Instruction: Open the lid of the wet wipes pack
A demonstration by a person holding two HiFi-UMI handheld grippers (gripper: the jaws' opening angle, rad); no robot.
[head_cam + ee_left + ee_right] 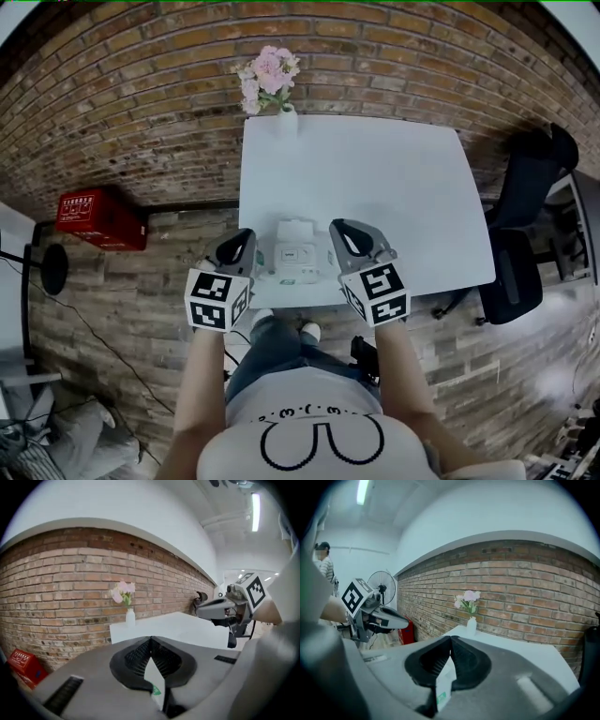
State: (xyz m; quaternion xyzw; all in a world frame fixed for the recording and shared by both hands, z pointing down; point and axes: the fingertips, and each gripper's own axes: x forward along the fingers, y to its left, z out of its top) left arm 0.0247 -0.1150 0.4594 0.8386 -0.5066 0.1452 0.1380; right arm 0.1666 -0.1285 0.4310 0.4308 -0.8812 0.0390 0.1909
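A white table (pixel 375 178) is set against a brick wall (pixel 141 103), with flowers (pixel 270 75) placed at its twelve o'clock edge. Near six o'clock the wet wipes pack (pixel 295 251) is held, clamped at nine o'clock by the left gripper (pixel 241 246) and at three o'clock by the right gripper (pixel 343 240).

wet wipes pack (pixel 297 251) | white, green print | level, broad face up | gripped at both end seams

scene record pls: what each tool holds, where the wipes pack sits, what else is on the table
left tool: shut on the left edge of the wipes pack
right tool: shut on the pack's right edge
wipes pack: between both tools, at the near edge of the table
lid: open or shut not clear
other: vase of pink flowers at the far edge
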